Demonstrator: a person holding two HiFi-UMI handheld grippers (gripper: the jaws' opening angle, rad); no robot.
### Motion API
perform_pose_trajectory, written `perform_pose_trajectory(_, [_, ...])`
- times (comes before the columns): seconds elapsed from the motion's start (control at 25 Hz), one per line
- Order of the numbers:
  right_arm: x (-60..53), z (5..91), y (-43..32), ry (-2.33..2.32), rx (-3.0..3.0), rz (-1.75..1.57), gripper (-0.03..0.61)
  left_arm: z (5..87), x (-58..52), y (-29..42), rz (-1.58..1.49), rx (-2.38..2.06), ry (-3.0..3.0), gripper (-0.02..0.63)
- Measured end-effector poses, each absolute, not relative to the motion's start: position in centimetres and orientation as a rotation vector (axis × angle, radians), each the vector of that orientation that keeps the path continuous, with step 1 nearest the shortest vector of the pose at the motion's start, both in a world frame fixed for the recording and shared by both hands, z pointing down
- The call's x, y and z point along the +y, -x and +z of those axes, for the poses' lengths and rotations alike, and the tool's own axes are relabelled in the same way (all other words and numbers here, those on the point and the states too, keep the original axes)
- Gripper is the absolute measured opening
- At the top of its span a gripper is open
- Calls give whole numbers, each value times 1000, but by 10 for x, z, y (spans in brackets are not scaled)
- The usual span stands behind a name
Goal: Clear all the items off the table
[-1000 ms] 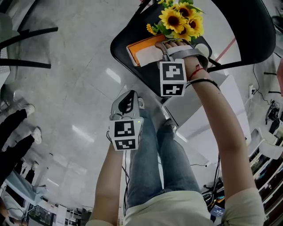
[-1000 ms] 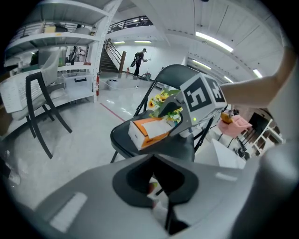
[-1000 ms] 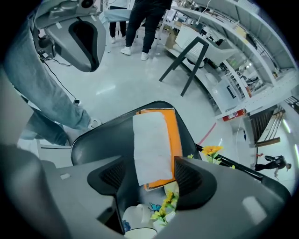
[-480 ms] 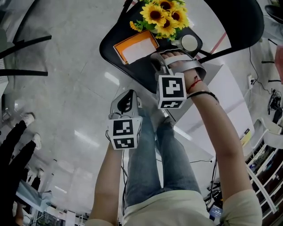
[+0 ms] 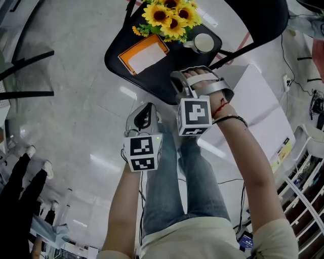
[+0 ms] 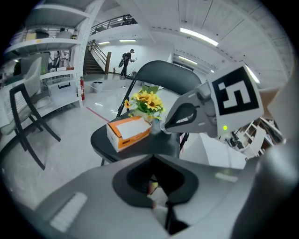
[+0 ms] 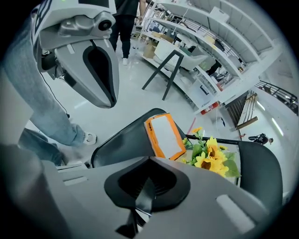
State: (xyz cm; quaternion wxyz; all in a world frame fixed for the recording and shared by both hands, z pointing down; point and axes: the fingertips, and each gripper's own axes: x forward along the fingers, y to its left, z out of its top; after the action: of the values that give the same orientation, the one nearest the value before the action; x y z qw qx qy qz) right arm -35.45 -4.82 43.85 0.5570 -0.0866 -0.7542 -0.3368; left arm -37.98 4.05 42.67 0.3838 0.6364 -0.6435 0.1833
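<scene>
A black chair [image 5: 152, 83] carries an orange-and-white box [image 5: 143, 54], a bunch of sunflowers [image 5: 169, 14] and a round white cup [image 5: 204, 43]. My right gripper [image 5: 178, 81] hangs over the seat's near edge, short of the box [image 7: 164, 136] and the flowers [image 7: 212, 156]. Its jaws have just been closing and now stand shut, with no item visible between them. My left gripper [image 5: 145, 114] is lower and to the left, off the chair, over the floor, also shut. In the left gripper view, the box [image 6: 128, 131] and the flowers [image 6: 147, 102] lie ahead.
A white board [image 5: 258, 116] leans on the floor right of the chair. The person's jeans-clad legs [image 5: 187, 187] are below the grippers. Shelving [image 5: 309, 167] stands at the right edge, dark chair legs [image 5: 25, 55] at the left, and bystanders' legs [image 5: 20, 172] at lower left.
My right gripper has drawn back from beside the box and cup to the seat's near edge. The chair has slid up and left in the head view. The left gripper barely moved.
</scene>
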Motion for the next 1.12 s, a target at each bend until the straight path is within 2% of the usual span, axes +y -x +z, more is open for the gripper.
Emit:
perform_pose_trajectory(0.48, [-35, 426, 288, -14, -1857, -485, -2, 415, 20, 345, 491, -1537, -1734, 9])
perform_pose_trajectory(1.12, [-38, 419, 147, -505, -1861, -124, -3, 408, -7, 234, 618, -1302, -1981, 9])
